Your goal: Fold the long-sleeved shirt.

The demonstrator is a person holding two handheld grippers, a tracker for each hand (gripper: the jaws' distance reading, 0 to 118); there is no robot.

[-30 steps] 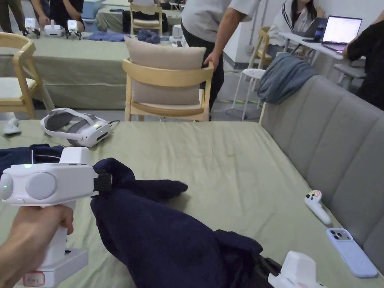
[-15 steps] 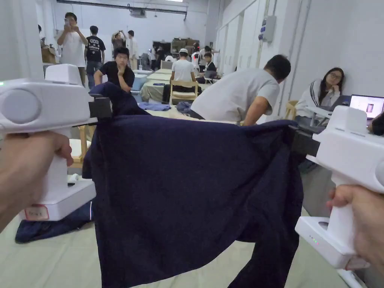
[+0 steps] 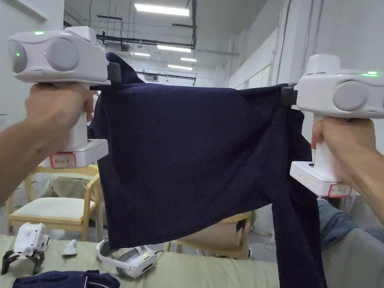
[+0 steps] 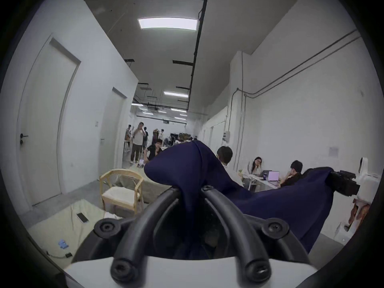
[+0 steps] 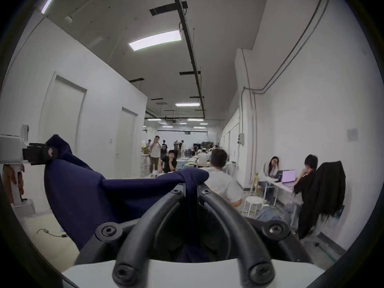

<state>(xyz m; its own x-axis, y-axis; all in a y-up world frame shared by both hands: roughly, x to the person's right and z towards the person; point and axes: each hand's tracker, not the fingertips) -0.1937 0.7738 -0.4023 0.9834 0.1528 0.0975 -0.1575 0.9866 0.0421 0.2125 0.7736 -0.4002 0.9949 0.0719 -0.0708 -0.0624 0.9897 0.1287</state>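
Observation:
A dark navy long-sleeved shirt (image 3: 187, 157) hangs spread in the air, stretched between both grippers high above the table. My left gripper (image 3: 114, 73) is shut on its upper left corner, and a bunch of navy cloth (image 4: 187, 167) pokes out between its black jaws. My right gripper (image 3: 287, 95) is shut on the upper right corner, with the shirt (image 5: 187, 178) pinched between its jaws. One sleeve (image 3: 296, 240) dangles down on the right side, past the picture's lower edge. In each gripper view the other gripper (image 4: 342, 181) (image 5: 39, 156) holds the far corner.
Below lies a table with a green cloth (image 3: 210, 272). On it sit a white headset (image 3: 129, 260), a small white gripper device (image 3: 26, 243) and another dark garment (image 3: 67, 280). Wooden chairs (image 3: 56, 206) stand behind. People sit and stand farther back (image 5: 218, 167).
Both grippers have lifted the shirt from the table to high in the air, and it now hangs spread between them. The head camera has tilted upward.

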